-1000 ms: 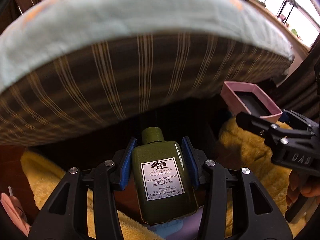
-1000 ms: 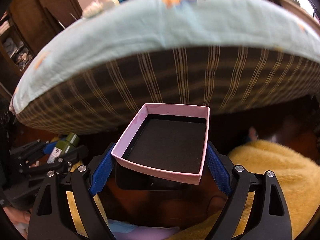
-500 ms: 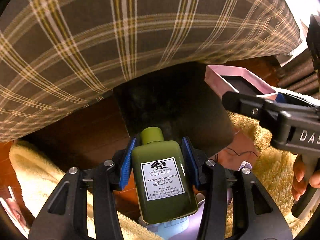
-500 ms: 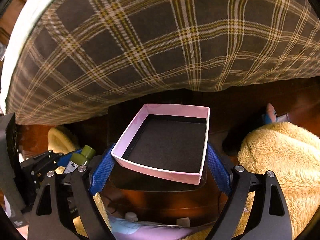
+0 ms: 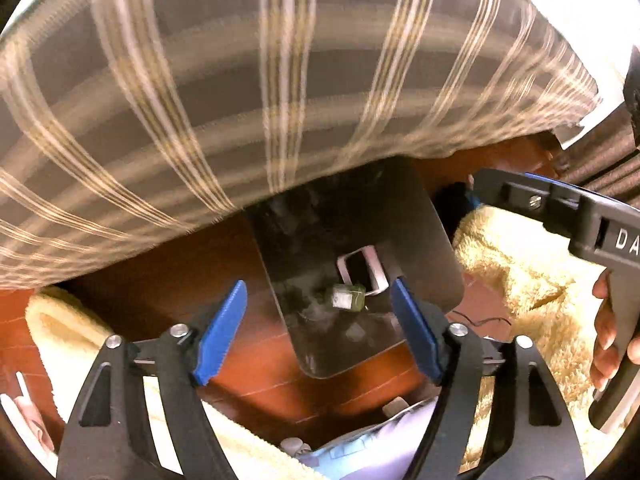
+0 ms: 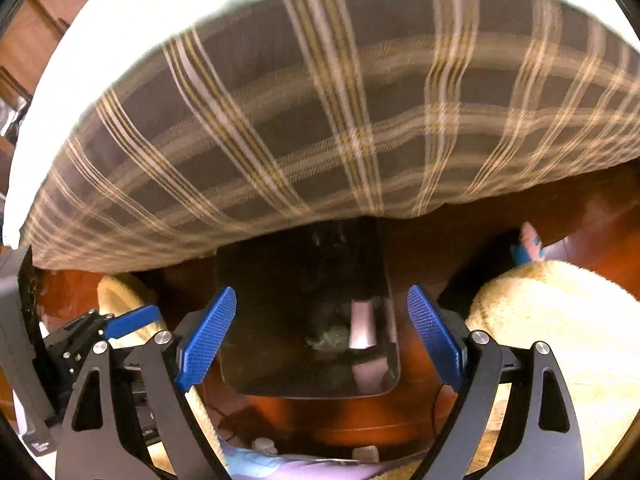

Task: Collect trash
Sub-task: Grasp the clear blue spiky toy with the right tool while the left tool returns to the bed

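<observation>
The plaid bedcover point(image 5: 280, 92) fills the upper part of both views, streaked with motion blur, and hangs over the far edge of a dark bin point(image 5: 436, 240) that stands on the reddish wooden floor point(image 5: 256, 376) below it. Yellow fleece point(image 5: 520, 280) lies on the floor to either side of the bin.

The main change is inside that bin. Half a second ago the left tongs point(image 5: 318, 330) were clamped on the green lotion bottle point(image 5: 348, 297) and the right tongs point(image 6: 322, 340) carried the pink box point(image 5: 360, 268). Now both sets of tongs are spread wide with nothing between their blue pads point(image 5: 220, 332), and both items lie down in the bin: the bottle on its side with its white label up, the box just behind it and touching or nearly touching it. From the right wrist the box shows as a pale pink shape point(image 6: 362, 326) low in the bin, and the bottle is only a dim smudge beside it.

Both tongs hover above the bin mouth, the right one visible at the edge of the left view with the person's hand point(image 5: 612, 344) on its grip.

That reads as two pieces of trash delivered in one drop. By this judgement the step is complete, and the next move would be to pull back from the bed and look for more litter; small unclear objects lie on the floor at the bottom of both views, beside some pale purple cloth point(image 5: 376, 444).
</observation>
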Action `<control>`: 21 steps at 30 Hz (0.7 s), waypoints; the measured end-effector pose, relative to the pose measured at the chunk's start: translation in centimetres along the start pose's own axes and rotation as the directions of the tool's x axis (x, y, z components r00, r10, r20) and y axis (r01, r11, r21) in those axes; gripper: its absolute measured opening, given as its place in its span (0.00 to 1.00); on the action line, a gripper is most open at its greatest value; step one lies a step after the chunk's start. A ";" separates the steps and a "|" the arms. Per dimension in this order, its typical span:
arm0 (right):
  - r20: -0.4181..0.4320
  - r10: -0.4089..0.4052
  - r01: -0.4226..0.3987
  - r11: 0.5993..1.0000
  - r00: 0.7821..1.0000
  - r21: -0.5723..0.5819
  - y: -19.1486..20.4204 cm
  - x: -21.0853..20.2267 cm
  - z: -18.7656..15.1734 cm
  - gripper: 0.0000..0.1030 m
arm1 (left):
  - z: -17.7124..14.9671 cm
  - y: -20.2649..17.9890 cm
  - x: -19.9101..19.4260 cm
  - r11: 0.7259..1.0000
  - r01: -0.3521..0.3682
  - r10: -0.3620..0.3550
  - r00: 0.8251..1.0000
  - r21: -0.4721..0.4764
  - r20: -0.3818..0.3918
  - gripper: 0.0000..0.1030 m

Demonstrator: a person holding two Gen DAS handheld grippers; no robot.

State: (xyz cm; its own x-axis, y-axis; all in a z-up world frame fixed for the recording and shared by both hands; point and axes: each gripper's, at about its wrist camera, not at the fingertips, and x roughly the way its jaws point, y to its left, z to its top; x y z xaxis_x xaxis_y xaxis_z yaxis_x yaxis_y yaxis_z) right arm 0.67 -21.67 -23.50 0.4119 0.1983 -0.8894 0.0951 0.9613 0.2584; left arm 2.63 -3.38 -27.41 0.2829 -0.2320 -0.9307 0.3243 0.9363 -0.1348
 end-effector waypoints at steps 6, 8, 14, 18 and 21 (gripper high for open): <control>0.167 0.004 0.002 0.999 0.986 -0.035 0.6 -5.2 1.2 0.86 | 0.5 0.6 -5.4 0.999 -0.036 0.034 0.990 0.010 0.138 0.78; 0.230 0.010 0.003 0.998 0.973 -0.055 1.1 -7.2 1.7 0.86 | 0.8 0.7 -7.2 0.999 -0.051 0.049 0.982 0.007 0.183 0.80; 0.351 0.019 0.019 0.994 0.936 -0.106 1.9 -10.7 4.1 0.86 | 2.7 1.3 -11.8 0.997 -0.074 0.077 0.954 -0.021 0.290 0.83; 0.381 0.006 0.038 0.993 0.925 -0.110 2.4 -11.4 6.2 0.85 | 5.0 1.7 -13.8 0.996 -0.093 0.094 0.935 -0.020 0.342 0.83; 0.402 -0.003 0.052 0.992 0.915 -0.111 3.1 -11.6 8.1 0.85 | 6.7 1.4 -14.4 0.996 -0.089 0.089 0.926 -0.016 0.366 0.83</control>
State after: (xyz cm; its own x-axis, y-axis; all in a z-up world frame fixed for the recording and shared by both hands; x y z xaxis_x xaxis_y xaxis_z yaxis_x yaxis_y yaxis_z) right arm 3.49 -22.58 -9.35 0.7414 0.1016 -0.6633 0.0151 0.9857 0.1679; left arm 5.08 -0.47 -11.94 0.6213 -0.2281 -0.7497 0.2831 0.9574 -0.0567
